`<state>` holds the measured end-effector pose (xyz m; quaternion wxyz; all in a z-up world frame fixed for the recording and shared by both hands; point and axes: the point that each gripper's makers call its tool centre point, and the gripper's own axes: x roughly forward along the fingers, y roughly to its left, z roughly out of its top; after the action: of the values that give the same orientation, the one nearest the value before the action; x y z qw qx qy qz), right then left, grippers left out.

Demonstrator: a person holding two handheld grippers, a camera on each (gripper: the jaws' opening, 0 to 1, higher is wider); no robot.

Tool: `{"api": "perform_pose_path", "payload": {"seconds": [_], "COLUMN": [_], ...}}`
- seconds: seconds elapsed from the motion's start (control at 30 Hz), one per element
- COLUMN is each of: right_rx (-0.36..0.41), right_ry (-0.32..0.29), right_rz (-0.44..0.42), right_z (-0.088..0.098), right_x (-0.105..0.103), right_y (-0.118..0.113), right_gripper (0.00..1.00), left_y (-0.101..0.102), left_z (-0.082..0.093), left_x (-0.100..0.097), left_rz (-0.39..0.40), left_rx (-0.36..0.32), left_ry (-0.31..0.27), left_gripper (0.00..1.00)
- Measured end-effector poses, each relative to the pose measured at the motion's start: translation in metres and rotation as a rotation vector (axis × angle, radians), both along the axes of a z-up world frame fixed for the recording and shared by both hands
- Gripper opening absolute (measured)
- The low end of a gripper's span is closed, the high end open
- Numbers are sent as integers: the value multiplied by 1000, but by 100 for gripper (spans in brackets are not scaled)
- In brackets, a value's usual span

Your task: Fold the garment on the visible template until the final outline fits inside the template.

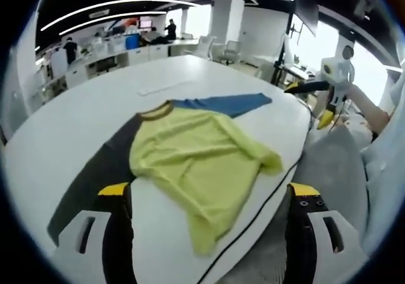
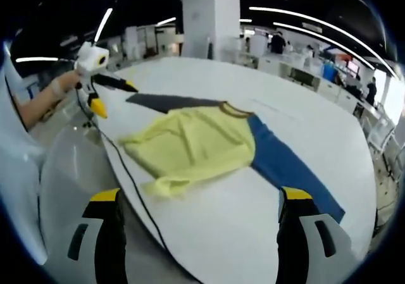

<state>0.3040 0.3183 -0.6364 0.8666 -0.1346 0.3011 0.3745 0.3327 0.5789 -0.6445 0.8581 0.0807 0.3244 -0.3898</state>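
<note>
A large white oval bench [image 1: 76,126] is seen carrying the garment [image 1: 196,164], a yellow shirt with one dark sleeve and one blue sleeve, laid near the bench edge closest to the person. No separate template outline can be made out on the bench. In the left gripper view the shirt body lies toward twelve o'clock from the left claw [image 1: 209,202], its sleeves stretched along a line running from eight to two o'clock. In the right gripper view the garment [image 2: 196,142] sits at about eleven o'clock from the right claw [image 2: 199,205], the blue sleeve reaching down toward four o'clock. Both claws are held spread, pinching nothing, above the bench edge. The blue sleeve is judged nearer the right claw, the dark sleeve nearer the left
</note>
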Motion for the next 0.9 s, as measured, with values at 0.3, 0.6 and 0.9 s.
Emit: {"api": "perform_pose_path", "payload": {"seconds": [0.3,0.6,0.9], "right_rx": [27,27,65], "right_ry": [29,69,109], "right_rz": [14,16,10], "right_z": [-10,-21,-29], "right_x": [3,5,9], "right_y": [9,13,21], "right_gripper": [100,96,92], "left_y": [-5,-3,-2], "left_z": [-7,-16,-26], "left_x": [0,0,3], "left_rz": [17,32,48], "left_rx": [16,8,9], "left_ry": [8,34,57], "left_gripper": [91,82,76]}}
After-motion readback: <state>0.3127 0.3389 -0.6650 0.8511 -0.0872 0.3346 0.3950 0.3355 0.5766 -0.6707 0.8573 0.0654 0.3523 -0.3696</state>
